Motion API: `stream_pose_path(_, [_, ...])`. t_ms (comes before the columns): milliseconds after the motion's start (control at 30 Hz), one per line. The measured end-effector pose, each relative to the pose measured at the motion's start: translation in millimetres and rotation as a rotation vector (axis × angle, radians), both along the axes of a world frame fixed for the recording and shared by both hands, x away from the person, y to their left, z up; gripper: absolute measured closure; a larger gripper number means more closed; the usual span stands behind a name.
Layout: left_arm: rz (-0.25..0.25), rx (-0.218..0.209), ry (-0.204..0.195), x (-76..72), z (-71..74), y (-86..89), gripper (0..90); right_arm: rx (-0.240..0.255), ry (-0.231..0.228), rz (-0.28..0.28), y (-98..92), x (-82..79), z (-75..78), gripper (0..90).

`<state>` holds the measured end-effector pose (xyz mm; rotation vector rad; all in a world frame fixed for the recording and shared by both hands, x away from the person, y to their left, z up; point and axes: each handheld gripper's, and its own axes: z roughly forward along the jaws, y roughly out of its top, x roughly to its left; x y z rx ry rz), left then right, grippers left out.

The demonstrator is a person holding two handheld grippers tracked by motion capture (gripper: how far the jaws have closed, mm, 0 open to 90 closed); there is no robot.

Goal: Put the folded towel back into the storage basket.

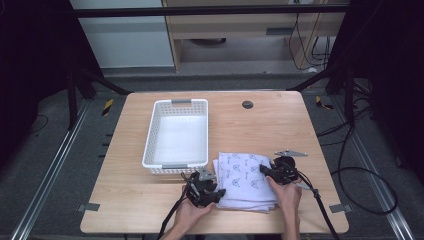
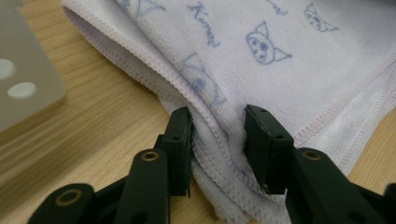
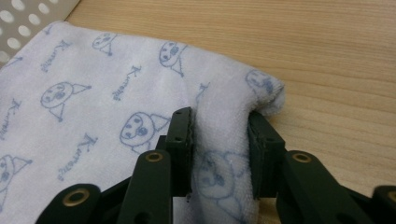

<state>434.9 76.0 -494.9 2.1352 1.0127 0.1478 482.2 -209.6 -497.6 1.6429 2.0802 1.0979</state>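
My left gripper [image 2: 217, 140] is pinching the stacked hemmed edges of the folded towel [image 2: 299, 70], its jaws pressed into the layers. My right gripper [image 3: 219, 140] grasps a rolled fold at the opposite side of the same towel, cloth bunched between its jaws. The towel lies on the table [image 1: 150, 200], between my two grippers. Just beyond my left gripper stands the white basket [image 1: 155, 130]. I think a lower layer may slip from the left jaws when lifting, so the fold opens.
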Motion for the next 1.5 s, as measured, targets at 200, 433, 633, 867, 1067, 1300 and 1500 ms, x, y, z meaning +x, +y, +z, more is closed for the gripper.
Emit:
stream_pose_path(200, [0.003,0.018,-0.021,-3.3,1.6,-3.7,67.0,0.002,-0.012,-0.008,0.8,-1.7,-0.5,69.3])
stream_pose_path(433, [-0.005,0.023,-0.023,-3.2,3.2,-3.7,72.9,-0.011,-0.022,-0.014,2.6,-2.7,0.3,71.4])
stream_pose_path(633, [-0.006,0.024,-0.047,-4.8,4.4,-3.8,76.1,0.004,-0.028,-0.026,1.9,-4.2,0.1,73.0])
stream_pose_path(867, [-0.017,0.008,-0.060,-5.6,9.2,-1.5,77.3,0.008,-0.041,-0.025,1.7,-6.0,7.7,74.4])
stream_pose_path(1067, [-0.035,-0.008,-0.090,-11.0,17.9,0.3,77.6,0.038,-0.094,-0.019,0.1,-15.1,21.9,74.8])
stream_pose_path(1300, [-0.049,-0.051,-0.116,-16.5,36.7,8.5,77.8,0.058,-0.159,-0.008,2.5,-30.9,41.3,74.8])
stream_pose_path(1500, [-0.064,-0.079,-0.133,-22.4,49.3,12.3,77.8,0.080,-0.221,-0.007,1.9,-47.9,59.8,74.8])
